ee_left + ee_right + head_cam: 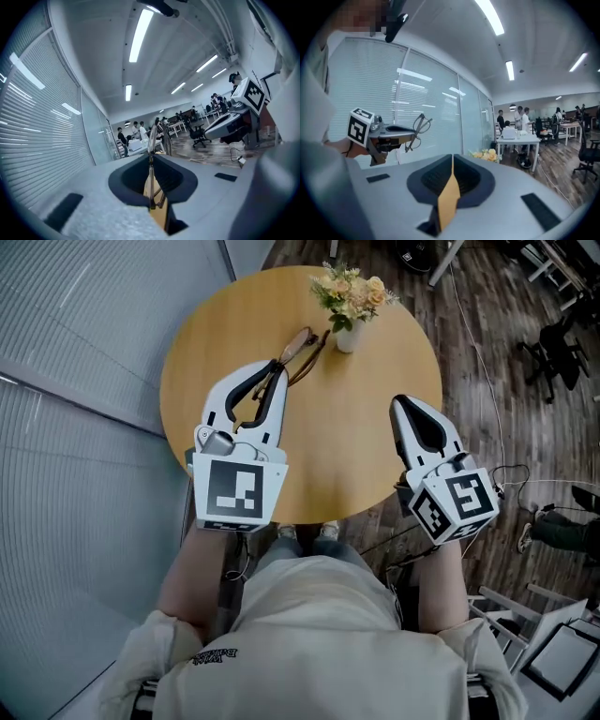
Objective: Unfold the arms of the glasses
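Cream cloth of the person's top [319,634] fills the bottom of the head view, soft and creased. Beyond it lies a round table [366,465] of smooth pale wood, with a small white vase of flowers [350,306] near its far edge. Hard white shells and dark ribbed pads make up both grippers. The left gripper [276,369] has its jaws nearly together, pinched on the thin dark frame of the glasses [302,351], held clear of the tabletop. The right gripper [405,405] has its jaws closed on nothing.
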Demonstrator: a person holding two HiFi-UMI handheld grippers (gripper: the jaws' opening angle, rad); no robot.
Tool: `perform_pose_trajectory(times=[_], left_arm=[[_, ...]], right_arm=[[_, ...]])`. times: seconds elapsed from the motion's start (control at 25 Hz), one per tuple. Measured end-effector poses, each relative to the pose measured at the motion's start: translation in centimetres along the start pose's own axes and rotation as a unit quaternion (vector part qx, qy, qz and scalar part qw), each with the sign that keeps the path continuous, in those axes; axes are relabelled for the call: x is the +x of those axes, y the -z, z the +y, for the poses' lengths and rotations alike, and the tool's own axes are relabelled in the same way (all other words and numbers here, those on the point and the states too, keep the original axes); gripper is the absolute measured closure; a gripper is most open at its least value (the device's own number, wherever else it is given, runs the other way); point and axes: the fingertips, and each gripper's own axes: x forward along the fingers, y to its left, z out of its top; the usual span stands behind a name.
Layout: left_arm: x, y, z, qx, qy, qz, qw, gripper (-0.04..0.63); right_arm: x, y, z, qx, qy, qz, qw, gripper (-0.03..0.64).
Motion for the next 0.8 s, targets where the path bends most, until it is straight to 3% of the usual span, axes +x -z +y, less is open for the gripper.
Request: perform_pose_trajectory(times=[0.16, 0.32, 0.6, 0.8], left_arm=[[-2.8, -3.7, 0.7, -0.048, -0.015, -0.044, 0.9978, 0.552], [-6.3, -7.5, 1.0, -0.121, 0.002, -0.092, 0.9884, 0.552], [-10.4, -11.4, 2.2, -0.121, 0.007, -0.147, 0.9817, 0.552], [-11.1, -10.9, 2.2, -0.152, 0.017, -0.141, 0.9781, 0.551]], right_arm=[[-2.7, -6.3, 2.2, -0.021, -0.016, -0.062, 0.998, 0.584], [-5.2, -11.1, 4.5, -0.062, -0.026, -0.107, 0.992, 0.585], [-7.8, -15.6, 6.6, -0.107, -0.021, -0.159, 0.981, 0.584], [-9.0, -16.5, 6.7, -0.109, -0.019, -0.170, 0.979, 0.584]])
